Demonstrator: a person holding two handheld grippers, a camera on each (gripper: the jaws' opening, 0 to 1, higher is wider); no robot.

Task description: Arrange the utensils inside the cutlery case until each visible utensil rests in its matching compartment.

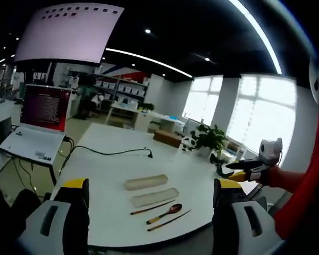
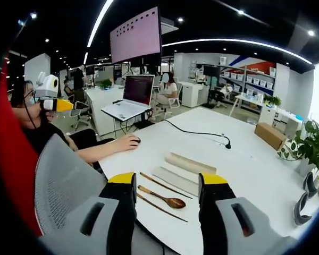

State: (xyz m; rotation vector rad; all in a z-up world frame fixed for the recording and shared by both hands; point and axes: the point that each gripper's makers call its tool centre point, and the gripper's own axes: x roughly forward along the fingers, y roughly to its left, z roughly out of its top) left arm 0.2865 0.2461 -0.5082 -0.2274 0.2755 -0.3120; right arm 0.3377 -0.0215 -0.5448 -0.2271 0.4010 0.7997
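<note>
Left gripper view: the left gripper (image 1: 150,192) is held above the near edge of the white table (image 1: 111,154), its two yellow-tipped grey jaws spread wide apart with nothing between them. On the table ahead lie two long beige cutlery case halves (image 1: 146,182), side by side and parallel. Just nearer the camera lie three utensils: a thin brown chopstick (image 1: 151,207), a wooden spoon with a dark bowl (image 1: 165,213), and a second brown chopstick (image 1: 169,220). All three rest on the bare table surface, outside the case halves. A black cable (image 1: 109,153) runs across the table beyond them. An open white laptop (image 1: 40,119) sits on a stand to the left. The right gripper (image 1: 244,166) enters from the right, held by a red-sleeved arm.

Right gripper view: the right gripper (image 2: 166,197) likewise has its jaws wide apart and empty. The case halves, chopsticks and spoon lie between and beyond the jaws. A seated person's hand (image 2: 126,142) rests on the table edge.
</note>
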